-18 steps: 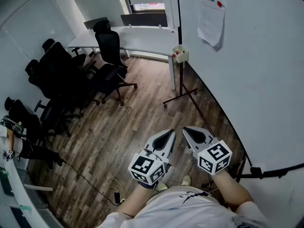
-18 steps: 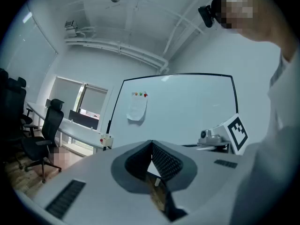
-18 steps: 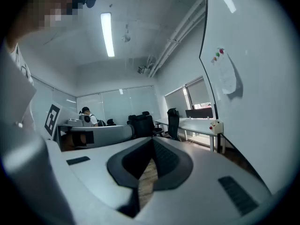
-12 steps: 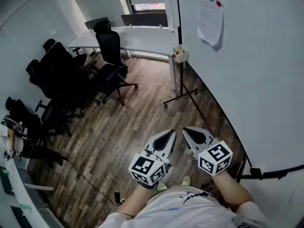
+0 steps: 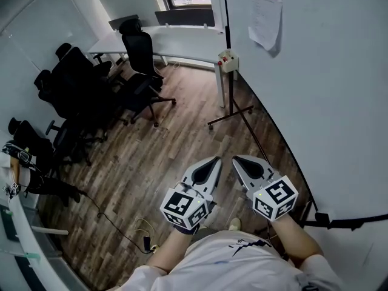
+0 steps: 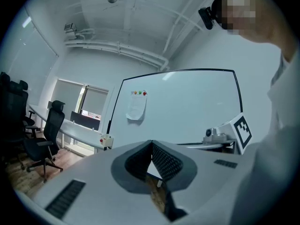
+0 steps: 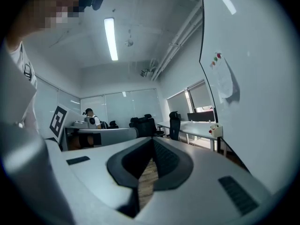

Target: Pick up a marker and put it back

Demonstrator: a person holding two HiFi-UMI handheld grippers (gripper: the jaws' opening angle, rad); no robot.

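No loose marker shows clearly. A small white box with red caps [image 5: 228, 59] hangs at the whiteboard's left edge; it also appears in the left gripper view [image 6: 107, 139] and the right gripper view [image 7: 215, 129]. Both grippers are held low in front of the person's body, above the wooden floor and well short of that box. The left gripper [image 5: 214, 160] is shut, its pads meeting at the tip [image 6: 151, 144] with nothing between them. Beside it, the right gripper [image 5: 237, 160] is also shut and empty [image 7: 152, 142].
A large whiteboard [image 5: 327, 102] on a wheeled stand [image 5: 230, 117] fills the right side, with a paper sheet [image 5: 265, 17] pinned by magnets. Black office chairs [image 5: 139, 59] and a white table [image 5: 182, 38] stand at the back. A cable [image 5: 115, 223] lies on the floor.
The head view has shifted a little, so the room sits slightly higher in frame. Both grippers stay shut and side by side, almost where they were.
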